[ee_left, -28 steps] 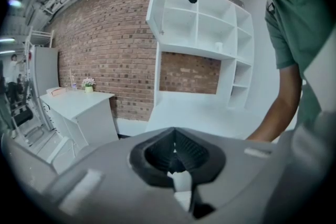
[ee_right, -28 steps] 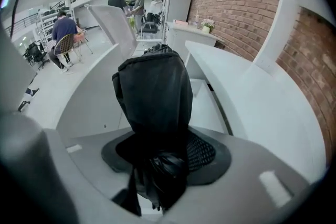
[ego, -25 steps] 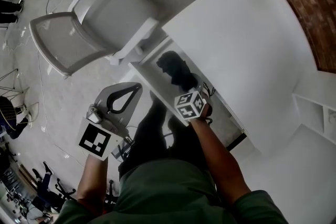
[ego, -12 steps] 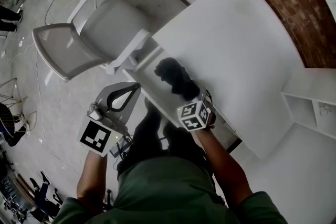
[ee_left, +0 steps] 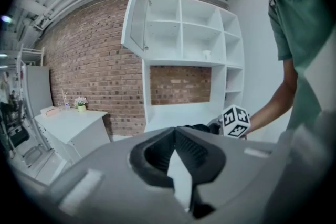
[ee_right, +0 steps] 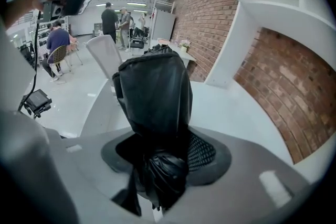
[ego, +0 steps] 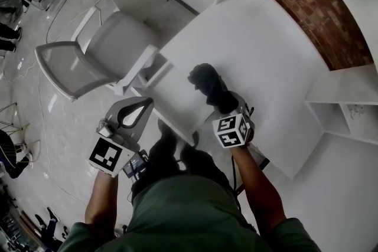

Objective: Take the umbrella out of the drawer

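A black folded umbrella (ego: 207, 82) hangs above the white desk (ego: 260, 44), just past the open white drawer (ego: 171, 104). My right gripper (ego: 227, 106) is shut on its lower end, with the marker cube toward me. In the right gripper view the umbrella (ee_right: 155, 86) stands up between the pads of the right gripper (ee_right: 160, 139), its crumpled end bunched low in the jaws. My left gripper (ego: 146, 101) hovers left of the drawer front, tips together, holding nothing. In the left gripper view the left gripper (ee_left: 175, 128) points toward the right gripper's cube (ee_left: 235, 121).
A grey office chair (ego: 100, 44) stands left of the desk. White shelving (ego: 348, 109) lies to the right, and a brick wall (ego: 307, 3) runs behind the desk. My legs are under the drawer. People stand far off (ee_right: 110, 21) in the room.
The right gripper has risen with the umbrella, carrying it from inside the drawer up over the desk top. The left gripper has lifted slightly.
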### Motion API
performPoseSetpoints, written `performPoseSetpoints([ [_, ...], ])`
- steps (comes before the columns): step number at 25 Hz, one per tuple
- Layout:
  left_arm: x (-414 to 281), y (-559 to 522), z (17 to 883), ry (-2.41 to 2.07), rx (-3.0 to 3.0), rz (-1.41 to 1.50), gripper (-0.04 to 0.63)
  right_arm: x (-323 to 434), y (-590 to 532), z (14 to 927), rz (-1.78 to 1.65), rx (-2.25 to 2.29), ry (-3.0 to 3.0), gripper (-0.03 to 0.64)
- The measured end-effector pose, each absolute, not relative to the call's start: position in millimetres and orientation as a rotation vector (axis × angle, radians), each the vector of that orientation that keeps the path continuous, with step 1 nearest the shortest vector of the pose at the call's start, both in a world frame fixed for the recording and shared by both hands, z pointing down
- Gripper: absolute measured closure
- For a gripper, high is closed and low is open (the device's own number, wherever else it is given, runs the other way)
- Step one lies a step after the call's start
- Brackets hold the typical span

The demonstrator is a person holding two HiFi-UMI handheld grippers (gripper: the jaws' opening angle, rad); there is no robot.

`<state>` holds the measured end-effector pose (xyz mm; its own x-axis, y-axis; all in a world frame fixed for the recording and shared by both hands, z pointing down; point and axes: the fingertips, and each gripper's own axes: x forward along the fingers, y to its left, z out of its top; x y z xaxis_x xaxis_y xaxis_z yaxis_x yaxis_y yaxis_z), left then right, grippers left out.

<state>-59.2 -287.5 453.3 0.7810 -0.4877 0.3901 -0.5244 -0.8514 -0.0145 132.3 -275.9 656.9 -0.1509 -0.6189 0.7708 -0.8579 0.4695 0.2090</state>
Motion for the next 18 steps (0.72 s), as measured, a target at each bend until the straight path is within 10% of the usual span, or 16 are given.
performPoseSetpoints([
  [18, -33, -266, 420, -0.812, 2.928, 0.626, 0.594, 275, -259, 662, 0.485, 1.35, -1.703, 0.393],
])
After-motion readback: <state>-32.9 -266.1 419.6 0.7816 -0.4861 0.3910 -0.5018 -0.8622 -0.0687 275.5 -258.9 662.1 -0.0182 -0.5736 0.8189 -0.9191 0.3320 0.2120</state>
